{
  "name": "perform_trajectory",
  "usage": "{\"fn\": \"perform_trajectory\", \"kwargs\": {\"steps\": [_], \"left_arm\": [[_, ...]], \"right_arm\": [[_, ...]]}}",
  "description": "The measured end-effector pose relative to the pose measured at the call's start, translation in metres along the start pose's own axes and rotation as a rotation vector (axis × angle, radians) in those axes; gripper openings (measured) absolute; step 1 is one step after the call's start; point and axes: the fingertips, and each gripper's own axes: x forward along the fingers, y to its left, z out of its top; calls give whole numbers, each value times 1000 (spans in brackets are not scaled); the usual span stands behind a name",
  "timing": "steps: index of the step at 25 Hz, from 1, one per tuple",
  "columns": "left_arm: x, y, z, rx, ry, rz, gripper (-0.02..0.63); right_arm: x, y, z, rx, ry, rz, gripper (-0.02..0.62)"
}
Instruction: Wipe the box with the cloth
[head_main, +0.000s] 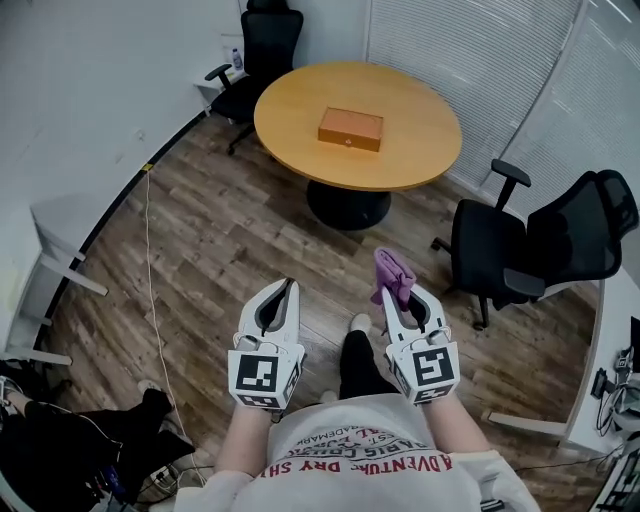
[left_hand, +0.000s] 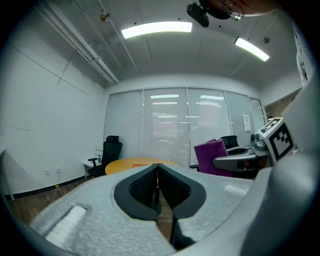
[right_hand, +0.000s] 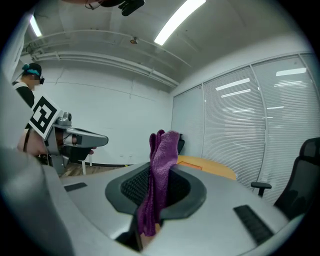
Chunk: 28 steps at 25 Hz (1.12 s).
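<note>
The person stands on the wood-plank floor (head_main: 215, 235), well apart from the round wooden worktop (head_main: 300, 105), with both forearms bent in front of the chest and the grippers side by side, pointing forward towards that worktop. The left gripper (head_main: 290, 288) is level and its jaws are pressed together with nothing between them. The right gripper (head_main: 402, 296) has its jaws clamped on a purple cloth (right_hand: 162, 150), which stands up in a bunched fold above the jaw tips and hangs down a little below them. The orange box (head_main: 351, 129) lies flat near the middle of the worktop, alone there, far from both grippers. Its lid is down, so I cannot tell what is inside. One black office chair (head_main: 262, 50) stands at the far side of the worktop, and another (head_main: 530, 245) stands to the person's right, near the window blinds.
</note>
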Motion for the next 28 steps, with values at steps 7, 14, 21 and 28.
{"fn": "perform_trajectory", "kwargs": {"steps": [7,14,21,28], "left_arm": [[92,36,1,12,11,43,9],[224,66,18,-11,35,64,9],[335,94,26,-18,49,100,9],[402,107,14,-51,76,80,9]], "right_arm": [[93,-54,-1,21,-8,32,66],[201,-143,15,38,-3,65,66],[297,-216,17,45,14,100,66],[356,-257,9,66,59,111,66]]}}
